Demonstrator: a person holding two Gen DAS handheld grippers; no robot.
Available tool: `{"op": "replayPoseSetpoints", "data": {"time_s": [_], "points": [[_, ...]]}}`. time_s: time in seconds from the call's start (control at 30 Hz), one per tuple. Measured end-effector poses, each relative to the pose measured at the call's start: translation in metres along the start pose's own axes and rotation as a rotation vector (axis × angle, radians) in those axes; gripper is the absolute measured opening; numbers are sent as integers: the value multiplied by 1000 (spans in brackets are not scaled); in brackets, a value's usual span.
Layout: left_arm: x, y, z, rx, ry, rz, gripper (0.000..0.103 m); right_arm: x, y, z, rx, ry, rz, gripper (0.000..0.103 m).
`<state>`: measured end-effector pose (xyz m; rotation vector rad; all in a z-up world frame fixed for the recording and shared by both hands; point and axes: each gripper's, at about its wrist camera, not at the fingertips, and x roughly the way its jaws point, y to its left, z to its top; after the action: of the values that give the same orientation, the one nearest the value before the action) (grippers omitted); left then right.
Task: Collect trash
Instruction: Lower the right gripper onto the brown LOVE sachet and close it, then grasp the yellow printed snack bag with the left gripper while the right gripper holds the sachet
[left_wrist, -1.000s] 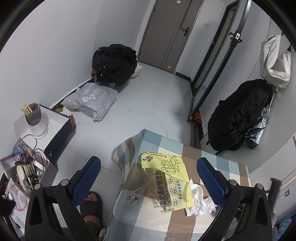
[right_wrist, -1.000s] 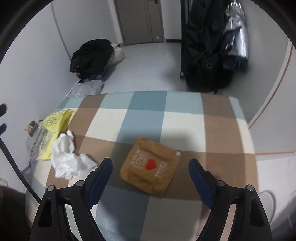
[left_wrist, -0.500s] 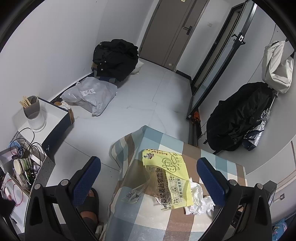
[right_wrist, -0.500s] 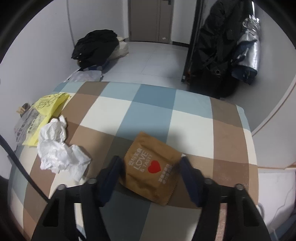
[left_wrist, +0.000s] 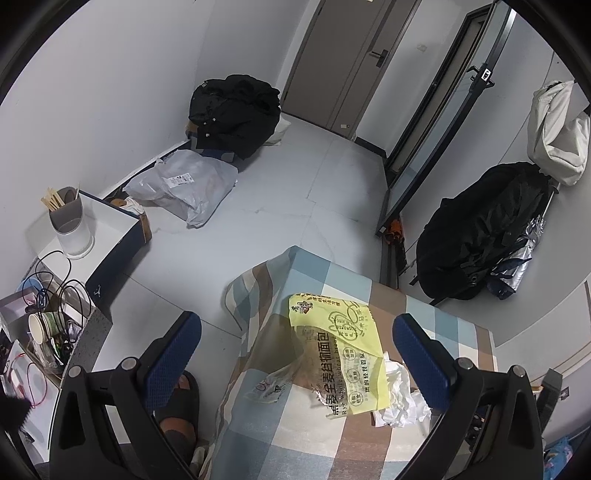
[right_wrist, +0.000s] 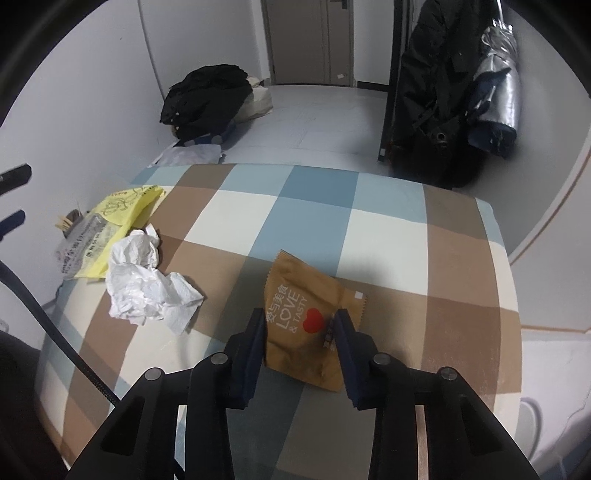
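A brown "LOVE & TASTY" snack wrapper (right_wrist: 306, 314) lies on the checked tablecloth (right_wrist: 388, 236). My right gripper (right_wrist: 300, 325) is closed in on the wrapper's near part, its blue pads against both sides. A crumpled white tissue (right_wrist: 147, 277) and a yellow bread bag (right_wrist: 110, 225) lie at the table's left edge. In the left wrist view my left gripper (left_wrist: 295, 343) is open and empty, held above the yellow bread bag (left_wrist: 340, 354) and the tissue (left_wrist: 399, 398) at the table corner.
Left of the table stand a white box with a grey cup of chopsticks (left_wrist: 70, 221) and a cluttered shelf with cables (left_wrist: 44, 317). A foot in a black sandal (left_wrist: 181, 413) is on the floor. Black clothes (left_wrist: 232, 114), a grey parcel bag (left_wrist: 184, 184) and a hanging black coat (left_wrist: 480, 229) line the walls.
My right gripper moved forward and down over the brown wrapper and its jaws closed from wide open onto it. My left gripper rose slightly and stayed open.
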<state>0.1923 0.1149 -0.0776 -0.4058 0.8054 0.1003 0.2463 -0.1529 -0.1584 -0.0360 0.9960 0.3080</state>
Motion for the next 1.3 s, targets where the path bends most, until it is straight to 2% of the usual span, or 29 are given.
{"op": "replayPoseSetpoints", "data": {"time_s": [0.17,0.33,0.57,0.67,0.73,0.83,1.0,1.13,1.2,1.27,1.3], "points": [[5,1,-4,12,28,7,102,-6,-2,0,-9,11,12,27],[14,11,-8,14,108,8,102,-18,-4,-2,-35,5,34,19],[37,17,-5,-17,261,-72,102,-31,-9,-10,-60,-14,69,13],[47,6,-6,30,313,-81,101,-35,-13,-12,-50,-22,87,11],[53,-1,-6,46,346,-121,101,-38,-16,-14,-39,-31,98,9],[68,-9,-8,75,420,-137,101,-42,-21,-15,-21,-42,111,4],[84,-19,-10,106,482,-111,101,-44,-26,-18,-12,-45,126,4],[87,-22,-8,126,473,-80,101,-47,-27,-18,-10,-56,138,4],[88,-23,-8,147,468,-53,98,-49,-27,-18,-8,-64,144,4],[90,-24,-8,153,477,-48,84,-49,-28,-17,1,-69,153,4],[90,-24,-9,154,485,-54,81,-49,-28,-17,5,-70,156,4]]}}
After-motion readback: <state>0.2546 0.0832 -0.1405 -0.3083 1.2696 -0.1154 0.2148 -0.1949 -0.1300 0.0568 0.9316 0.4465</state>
